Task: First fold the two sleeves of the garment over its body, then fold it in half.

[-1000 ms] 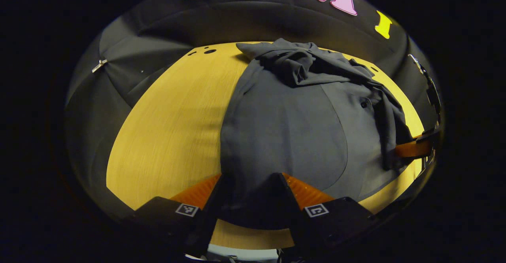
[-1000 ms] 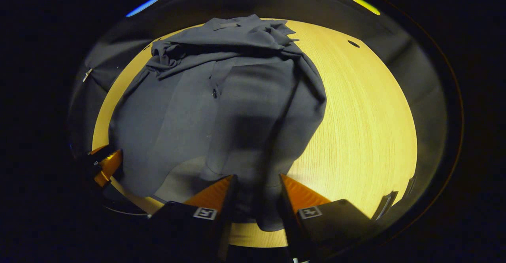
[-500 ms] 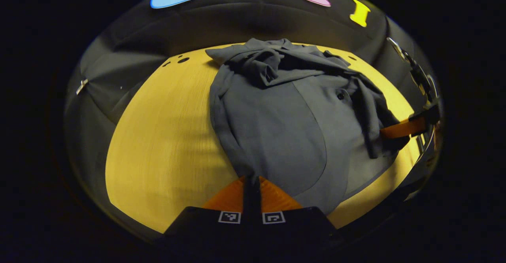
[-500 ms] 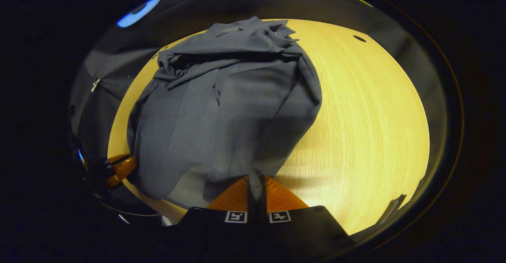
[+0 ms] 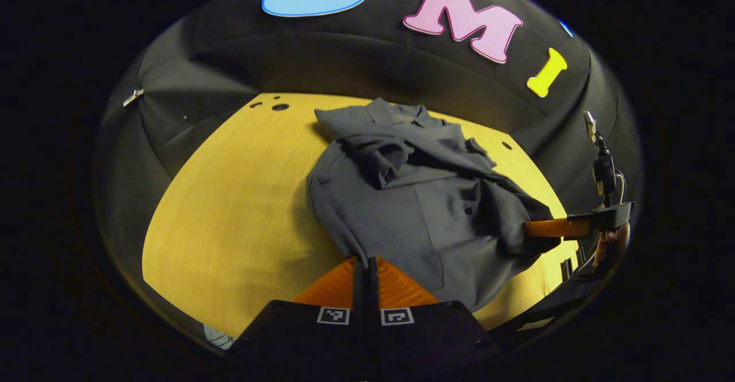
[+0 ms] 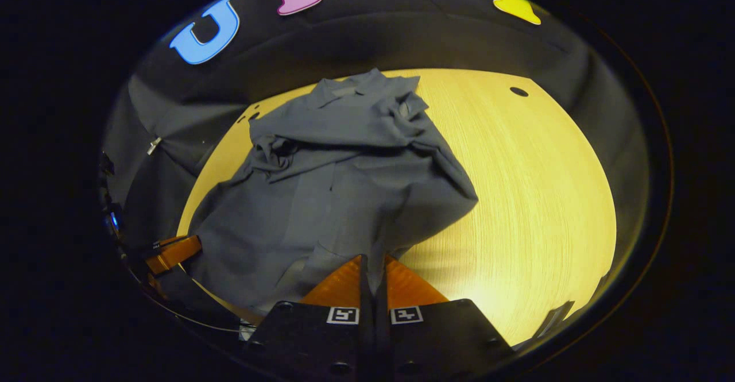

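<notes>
Both grippers are now clamped on the hem of the shirt (image 5: pixel 413 198): the left gripper (image 5: pixel 366 267) has its fingers pinched together with only a thin fold of cloth between them, and the right gripper (image 6: pixel 373 267) is closed the same way on the opposite corner of the hem. A second ago both pairs of fingers stood wide open around the cloth; half a second ago they had closed. Since then both hands have risen, so the hem corners lift off the table (image 5: pixel 229 209) and the lower body of the shirt tents up toward the cameras, while the collar end stays lying at the far side with the sleeves bunched across the chest. In the left gripper view the right gripper shows at the far edge, gripping cloth, with a hand (image 5: pixel 610 244) behind it. That suggests the sleeve folds are counted as done, loosely, and the half fold has begun: next the hem likely travels forward over the collar.
</notes>
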The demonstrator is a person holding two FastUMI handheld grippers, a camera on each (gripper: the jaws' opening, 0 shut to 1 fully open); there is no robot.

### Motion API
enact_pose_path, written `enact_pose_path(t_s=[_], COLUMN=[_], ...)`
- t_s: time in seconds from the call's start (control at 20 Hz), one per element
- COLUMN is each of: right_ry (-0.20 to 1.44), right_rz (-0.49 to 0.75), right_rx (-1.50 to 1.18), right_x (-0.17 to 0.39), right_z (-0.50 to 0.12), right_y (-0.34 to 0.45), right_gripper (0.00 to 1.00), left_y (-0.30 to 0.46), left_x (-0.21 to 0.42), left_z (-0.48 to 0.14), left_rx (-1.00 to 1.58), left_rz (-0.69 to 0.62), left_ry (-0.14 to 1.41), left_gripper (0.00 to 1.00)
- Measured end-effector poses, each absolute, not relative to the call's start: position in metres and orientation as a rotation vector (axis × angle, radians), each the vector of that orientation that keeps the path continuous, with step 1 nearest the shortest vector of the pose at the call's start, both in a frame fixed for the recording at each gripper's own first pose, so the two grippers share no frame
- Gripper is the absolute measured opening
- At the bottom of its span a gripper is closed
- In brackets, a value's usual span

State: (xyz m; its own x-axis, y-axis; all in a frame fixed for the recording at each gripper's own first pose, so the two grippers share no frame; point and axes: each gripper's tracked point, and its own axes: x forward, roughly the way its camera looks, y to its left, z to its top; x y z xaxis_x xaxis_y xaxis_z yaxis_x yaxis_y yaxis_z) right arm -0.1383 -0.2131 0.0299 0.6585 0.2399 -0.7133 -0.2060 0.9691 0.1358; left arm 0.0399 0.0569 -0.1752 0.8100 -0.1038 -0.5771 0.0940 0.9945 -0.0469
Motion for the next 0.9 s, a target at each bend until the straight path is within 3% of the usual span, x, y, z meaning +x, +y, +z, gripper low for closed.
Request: enact_pose_path(t_s=[0.9], right_ry=[0.529], right_rz=[0.328], right_rx=[-0.057], right_x=[-0.010], right_z=[0.131], right_y=[-0.198], right_gripper=[0.05], left_y=[0.046], left_x=[0.167], left_z=[-0.059], left_rx=[-0.108], left_rz=[-0.090], left_ry=[0.393], left_gripper=[0.05])
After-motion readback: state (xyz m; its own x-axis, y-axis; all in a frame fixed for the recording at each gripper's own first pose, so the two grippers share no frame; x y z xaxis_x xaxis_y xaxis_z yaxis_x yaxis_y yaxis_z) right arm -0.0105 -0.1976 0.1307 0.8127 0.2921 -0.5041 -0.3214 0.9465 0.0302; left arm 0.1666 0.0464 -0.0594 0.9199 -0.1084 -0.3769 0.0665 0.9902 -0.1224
